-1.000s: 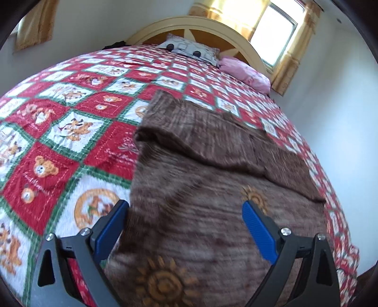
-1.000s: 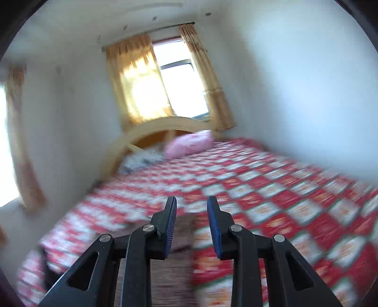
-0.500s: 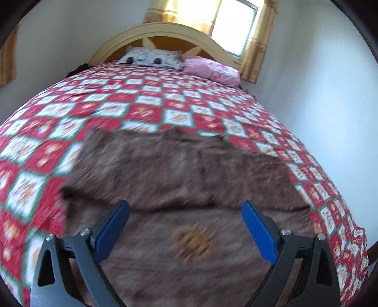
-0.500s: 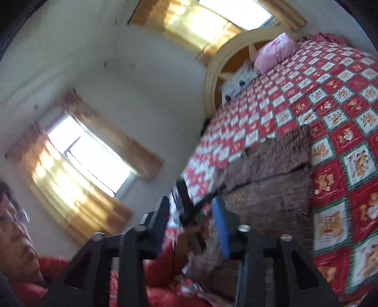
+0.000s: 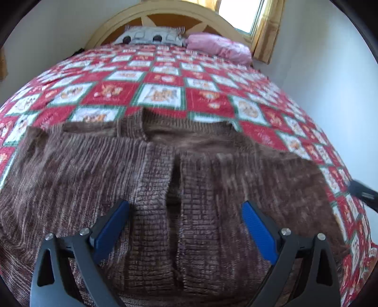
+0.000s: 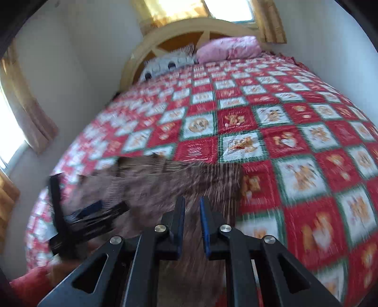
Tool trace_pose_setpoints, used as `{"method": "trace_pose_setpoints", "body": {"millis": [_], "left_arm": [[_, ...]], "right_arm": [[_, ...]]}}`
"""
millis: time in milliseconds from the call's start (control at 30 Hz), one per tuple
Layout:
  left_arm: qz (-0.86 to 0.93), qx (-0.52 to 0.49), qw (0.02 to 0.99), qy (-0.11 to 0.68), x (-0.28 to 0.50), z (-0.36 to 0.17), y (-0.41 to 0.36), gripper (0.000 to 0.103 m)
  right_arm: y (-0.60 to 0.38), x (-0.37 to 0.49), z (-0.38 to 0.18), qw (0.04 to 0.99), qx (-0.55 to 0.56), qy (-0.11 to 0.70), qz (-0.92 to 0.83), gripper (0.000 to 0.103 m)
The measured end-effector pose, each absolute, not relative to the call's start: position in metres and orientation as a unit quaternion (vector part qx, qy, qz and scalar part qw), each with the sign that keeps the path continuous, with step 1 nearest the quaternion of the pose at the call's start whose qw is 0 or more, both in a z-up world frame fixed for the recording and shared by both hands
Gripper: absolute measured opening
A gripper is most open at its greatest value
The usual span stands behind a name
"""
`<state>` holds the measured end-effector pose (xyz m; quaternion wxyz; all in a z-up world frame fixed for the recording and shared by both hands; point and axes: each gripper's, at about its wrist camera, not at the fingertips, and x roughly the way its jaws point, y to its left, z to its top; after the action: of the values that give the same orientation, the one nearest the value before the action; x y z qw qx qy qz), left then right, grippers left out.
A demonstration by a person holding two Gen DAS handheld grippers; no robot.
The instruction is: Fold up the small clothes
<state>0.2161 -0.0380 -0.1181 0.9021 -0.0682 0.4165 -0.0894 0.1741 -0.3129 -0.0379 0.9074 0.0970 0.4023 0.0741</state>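
A brown knitted garment (image 5: 153, 179) lies spread flat on the red and white patchwork bedspread (image 5: 203, 96), with a slit or seam down its middle. My left gripper (image 5: 185, 224) is open wide and empty, hovering low over the garment's near part. My right gripper (image 6: 191, 218) is nearly shut with a small gap and holds nothing; it hovers above the garment's right side (image 6: 189, 181). The left gripper also shows in the right wrist view (image 6: 80, 215). The right gripper's tip shows at the right edge of the left wrist view (image 5: 363, 194).
A grey patterned pillow (image 5: 151, 35) and a pink pillow (image 5: 217, 47) lie at the wooden headboard (image 5: 165, 14). A window with yellow curtains (image 5: 264, 28) is behind. A white wall (image 5: 330, 70) runs along the bed's right side.
The left gripper has moved forward and lower over the garment. The right gripper has swung from pointing sideways toward the window to pointing down at the garment's right side.
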Motion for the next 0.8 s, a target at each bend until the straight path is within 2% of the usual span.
{"method": "trace_pose_setpoints", "body": {"millis": [133, 267, 400, 567, 667, 800], "left_arm": [[-0.071, -0.014, 0.901, 0.428, 0.214, -0.123, -0.056, 0.103], [-0.069, -0.008, 0.901, 0.427, 0.211, -0.124, -0.057, 0.103], [-0.074, -0.016, 0.901, 0.427, 0.213, -0.123, -0.054, 0.103], [-0.070, -0.009, 0.901, 0.429, 0.218, -0.123, -0.059, 0.103], [-0.080, -0.002, 0.891, 0.448, 0.220, -0.122, -0.059, 0.103], [-0.122, -0.003, 0.884, 0.451, 0.185, -0.093, -0.035, 0.103]], "right_arm": [[-0.321, 0.234, -0.093, 0.879, 0.091, 0.469, -0.003, 0.013], [-0.342, 0.242, -0.093, 0.890, 0.145, 0.432, -0.008, 0.013], [-0.343, 0.205, -0.059, 0.910, 0.145, 0.389, 0.017, 0.013], [-0.318, 0.132, -0.053, 0.897, 0.112, 0.418, 0.089, 0.013], [-0.308, 0.114, -0.087, 0.878, 0.096, 0.461, 0.088, 0.014], [-0.314, 0.084, -0.063, 0.881, 0.132, 0.447, 0.079, 0.013]]}}
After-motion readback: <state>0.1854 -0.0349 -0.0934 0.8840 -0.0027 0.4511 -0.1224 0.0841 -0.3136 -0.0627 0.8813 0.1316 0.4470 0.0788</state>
